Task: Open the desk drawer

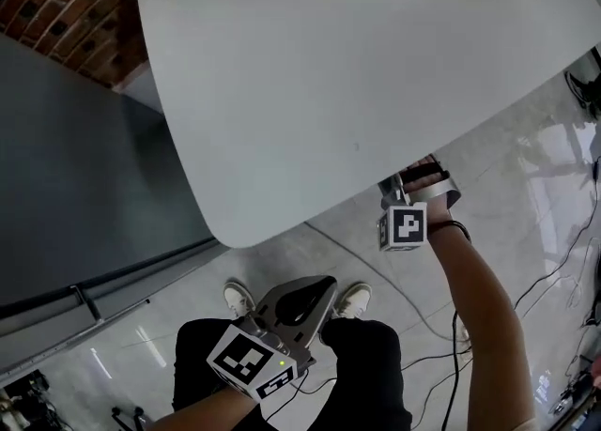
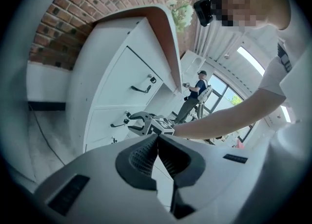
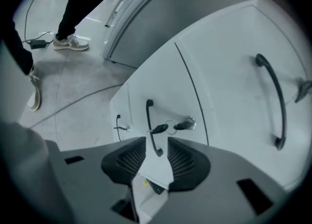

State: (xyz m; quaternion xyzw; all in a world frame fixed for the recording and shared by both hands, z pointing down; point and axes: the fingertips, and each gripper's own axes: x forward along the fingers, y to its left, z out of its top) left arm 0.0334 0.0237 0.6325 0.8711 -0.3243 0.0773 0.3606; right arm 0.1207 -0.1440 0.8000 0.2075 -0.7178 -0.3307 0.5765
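The right gripper (image 3: pixel 156 143) is held low beneath the bench (image 1: pixel 329 91) edge with its jaws apart, lined up on the black handle (image 3: pixel 148 117) of the drawer (image 3: pixel 165 91) at frame centre, apparently to take hold of it. The left gripper (image 2: pixel 158 137), jaws together and empty, waits aside.

The right tongs (image 3: pixel 156 143), jaws apart, frame the black drawer handle (image 3: pixel 147 120).

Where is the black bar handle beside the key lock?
Right gripper view, lower centre: the black bar handle stands on the white drawer front, left of the keyed silver lock, its lower end showing between the jaws of the open right gripper.
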